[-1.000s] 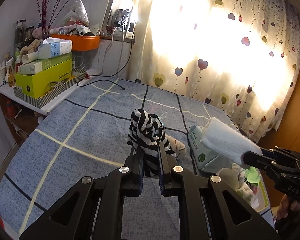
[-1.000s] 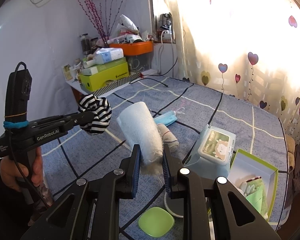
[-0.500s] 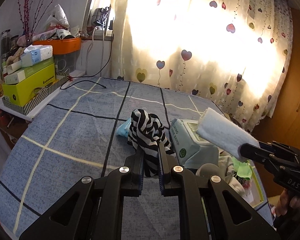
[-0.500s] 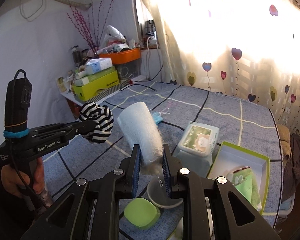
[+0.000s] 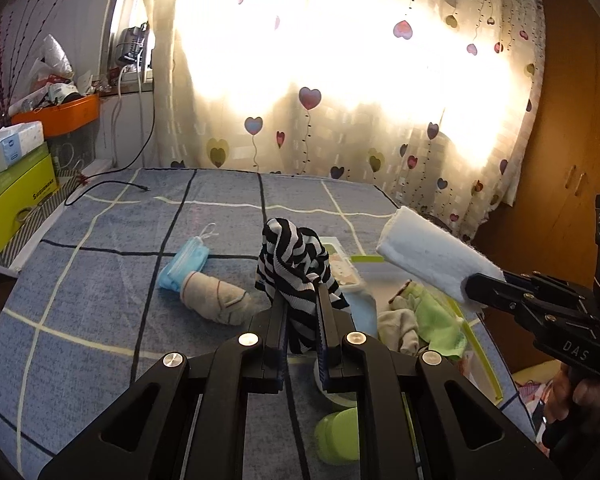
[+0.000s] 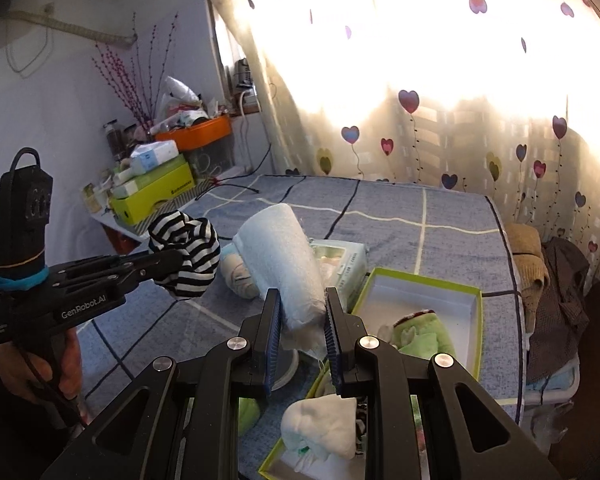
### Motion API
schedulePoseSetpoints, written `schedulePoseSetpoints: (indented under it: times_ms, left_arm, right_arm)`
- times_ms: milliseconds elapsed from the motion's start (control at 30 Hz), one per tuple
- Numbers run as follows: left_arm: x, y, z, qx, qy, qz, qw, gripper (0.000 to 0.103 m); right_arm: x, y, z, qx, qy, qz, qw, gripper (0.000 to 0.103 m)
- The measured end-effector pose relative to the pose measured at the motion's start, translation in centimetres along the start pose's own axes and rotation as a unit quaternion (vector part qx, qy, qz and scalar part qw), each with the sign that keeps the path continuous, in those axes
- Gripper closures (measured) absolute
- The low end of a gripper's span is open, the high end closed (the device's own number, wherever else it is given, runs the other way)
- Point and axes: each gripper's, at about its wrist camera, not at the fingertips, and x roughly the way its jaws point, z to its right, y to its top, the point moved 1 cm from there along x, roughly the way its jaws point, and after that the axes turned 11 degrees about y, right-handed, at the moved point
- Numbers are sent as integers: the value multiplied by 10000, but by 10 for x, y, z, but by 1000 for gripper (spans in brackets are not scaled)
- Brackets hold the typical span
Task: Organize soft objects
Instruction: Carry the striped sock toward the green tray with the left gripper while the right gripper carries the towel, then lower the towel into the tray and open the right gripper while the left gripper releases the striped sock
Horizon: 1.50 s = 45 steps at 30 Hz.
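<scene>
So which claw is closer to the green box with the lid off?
Right. The right claw, holding the white towel roll, hangs beside the green box. The left claw, holding the striped cloth, is farther off, beyond the towel.

On the bed cover, a face mask is laid touching a rolled sock, which lies just in front of it. To their right a wipes pack is set, and right of that an open box in which small cloths are piled. Above the cover, a striped cloth is held up in the left gripper, and a rolled towel in the right gripper, above the box's near edge. A shelf with stacked boxes stands beside the bed on the left; a curtain hangs behind.
</scene>
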Motion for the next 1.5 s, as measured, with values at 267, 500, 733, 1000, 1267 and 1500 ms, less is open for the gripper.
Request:
schedulePoseSetpoints:
  times_ms: [267, 500, 733, 1000, 1267, 1500]
  left_arm:
    - [17, 9, 34, 321, -332, -135, 9988, 91]
    - [32, 14, 59, 577, -532, -291, 9965, 91]
    - [51, 17, 77, 717, -659, -495, 9940, 91]
    - [67, 18, 95, 875, -718, -664, 9914, 91]
    - [77, 18, 106, 1012, -730, -781, 9891, 91]
    - [88, 18, 116, 1119, -758, -913, 9866, 91]
  right_arm:
    - [-18, -4, 34, 308, -307, 146, 9989, 84]
    - [-27, -10, 71, 635, -600, 193, 9960, 84]
    - [-20, -19, 104, 989, -786, 133, 9919, 84]
    - [5, -32, 140, 1355, -1207, -148, 9833, 84]
    - [37, -40, 157, 1450, -1463, -614, 9766, 83]
    - [38, -44, 156, 1423, -1311, -672, 9788, 59]
